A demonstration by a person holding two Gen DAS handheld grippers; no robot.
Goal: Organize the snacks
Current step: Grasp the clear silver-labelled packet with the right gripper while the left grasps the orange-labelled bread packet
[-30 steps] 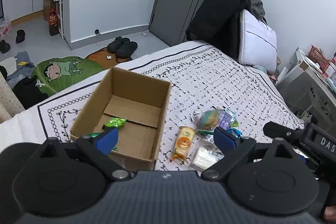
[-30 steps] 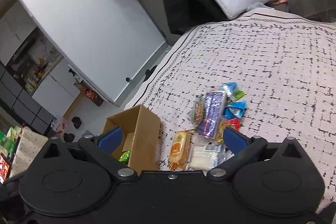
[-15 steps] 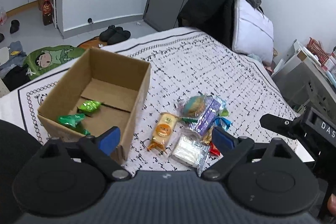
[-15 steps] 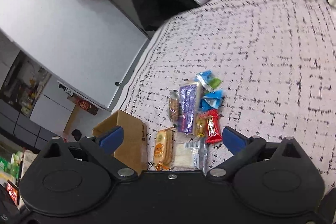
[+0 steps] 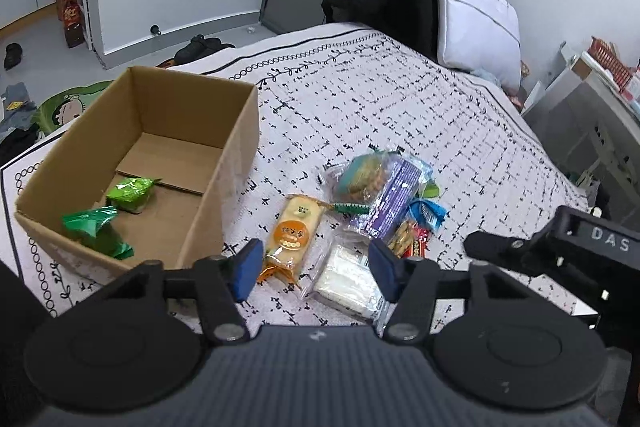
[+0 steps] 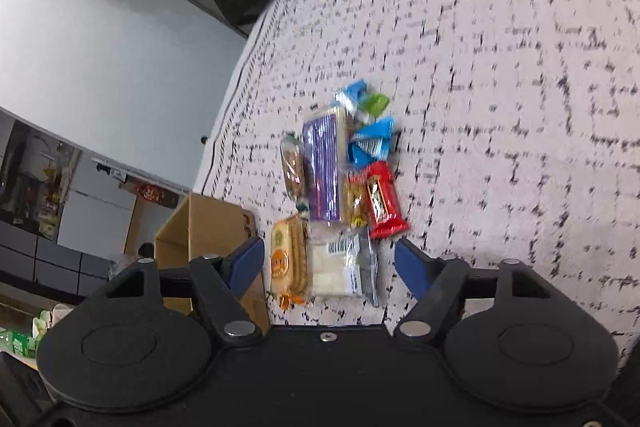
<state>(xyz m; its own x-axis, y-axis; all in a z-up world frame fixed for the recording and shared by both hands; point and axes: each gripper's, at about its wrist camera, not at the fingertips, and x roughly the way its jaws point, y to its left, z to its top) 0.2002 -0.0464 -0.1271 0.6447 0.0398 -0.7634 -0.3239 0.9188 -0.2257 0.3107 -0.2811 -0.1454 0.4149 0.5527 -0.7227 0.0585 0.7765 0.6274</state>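
Snacks lie in a small heap on the bed [image 5: 360, 75], just beside the right wall of the cardboard box [image 5: 236, 163], and two green packets [image 5: 132, 191] are already inside the box.

The left claw [image 5: 314, 273] is spread wide and holds nothing. In its view the orange biscuit pack [image 5: 296, 231] and the clear white pack [image 5: 348, 275] lie just ahead, between the two blue pads. The biscuit pack has its long axis pointing away from the claw, a little tilted to the right, so the pads stand on its two long sides.

The right claw [image 6: 330, 265] is spread as well and empty. In its view the same biscuit pack [image 6: 289, 259] and white pack [image 6: 336, 265] lie between its pads, with the purple pack [image 6: 323, 167], the red bar [image 6: 382, 201] and the blue packets [image 6: 370, 143] further ahead.

Both claws are near the heap. I judge that the left one is better placed for the biscuit pack, because this pack is on the box side of the heap and the box lies to the left of it. A short way down and then a carry to the left should be enough. The packs touch each other, so a neighbour may be pinched together with it.
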